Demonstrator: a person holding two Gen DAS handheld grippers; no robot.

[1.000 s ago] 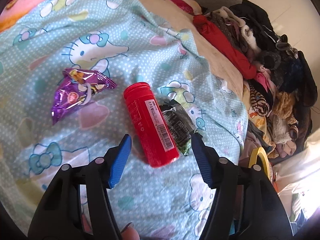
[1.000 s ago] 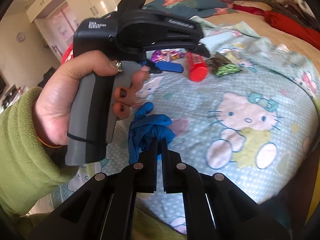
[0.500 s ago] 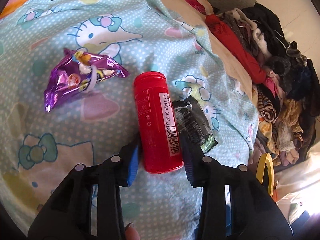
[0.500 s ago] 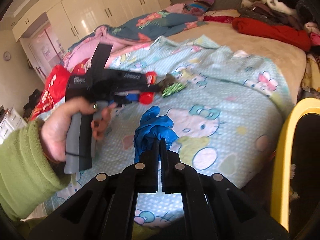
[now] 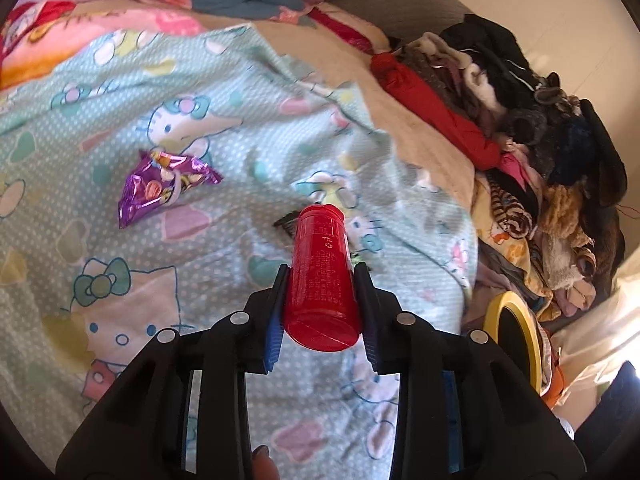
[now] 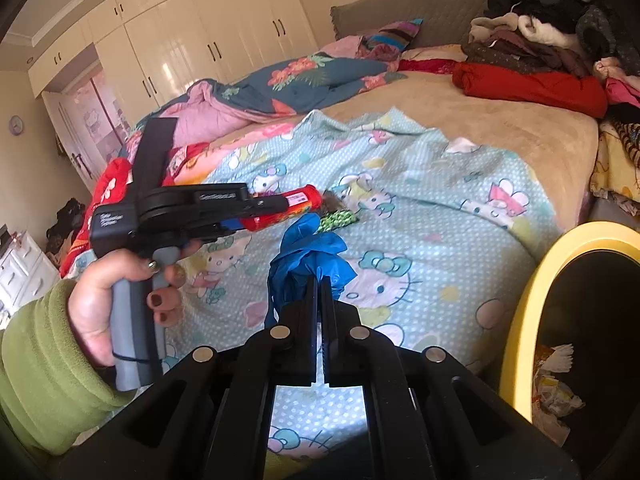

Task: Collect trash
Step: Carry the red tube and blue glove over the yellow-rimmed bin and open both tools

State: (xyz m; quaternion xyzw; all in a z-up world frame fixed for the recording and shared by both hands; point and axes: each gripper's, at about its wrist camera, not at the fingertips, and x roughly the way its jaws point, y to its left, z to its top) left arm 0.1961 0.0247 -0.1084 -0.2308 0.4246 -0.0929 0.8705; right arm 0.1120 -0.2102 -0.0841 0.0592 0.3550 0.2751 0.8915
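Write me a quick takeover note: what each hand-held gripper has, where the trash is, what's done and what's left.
Left hand-held gripper: jaws have just been closing, now clamped on the red bottle, lifted off the bedspread.
Right hand-held gripper: shut on the crumpled blue glove.
Yellow-rimmed bin sits beside the bed, some trash already inside.
Left: drop bottle and glove in the bin, then fetch the purple snack wrapper and the dark green wrapper from the bedspread.
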